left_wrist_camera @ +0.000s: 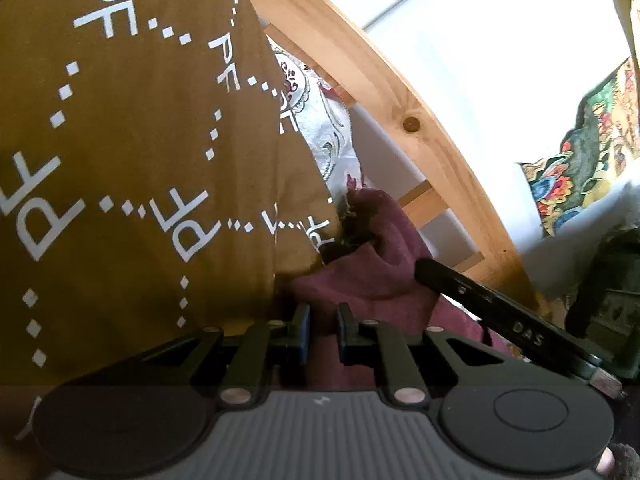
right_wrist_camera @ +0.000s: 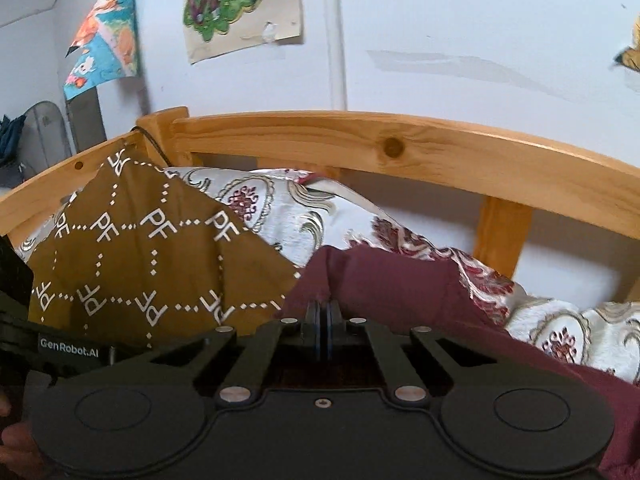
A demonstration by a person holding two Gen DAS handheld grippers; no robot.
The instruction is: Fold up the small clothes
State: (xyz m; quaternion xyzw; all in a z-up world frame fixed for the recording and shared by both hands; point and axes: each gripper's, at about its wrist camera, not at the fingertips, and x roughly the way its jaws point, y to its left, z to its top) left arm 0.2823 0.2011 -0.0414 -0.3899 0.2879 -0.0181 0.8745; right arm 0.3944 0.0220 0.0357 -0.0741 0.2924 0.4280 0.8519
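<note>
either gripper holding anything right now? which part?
Right gripper is shut on the maroon garment, pinching a raised fold. Left gripper is open, fingers either side of that garment's edge, not clamped.

wall: white-painted [right_wrist_camera: 460, 20], scuffed with a grey smear, brightly lit
pipe: a thin white pipe [right_wrist_camera: 336, 40] runs up the wall
bed frame: pale pine rail [right_wrist_camera: 360, 136] with a dark knot, curved across the right wrist view, with slats under it
bedspread: silvery-white cloth [right_wrist_camera: 280, 200] with maroon floral medallions, lying against the rail
pictures: a paper drawing [right_wrist_camera: 240, 4] in greens taped to the wall; a colourful cartoon poster [right_wrist_camera: 106, 36] to its left
corner: a grey fan-like shape [right_wrist_camera: 42, 128], blurred
light: strong daylight, the wall washed out in the left wrist view
</note>
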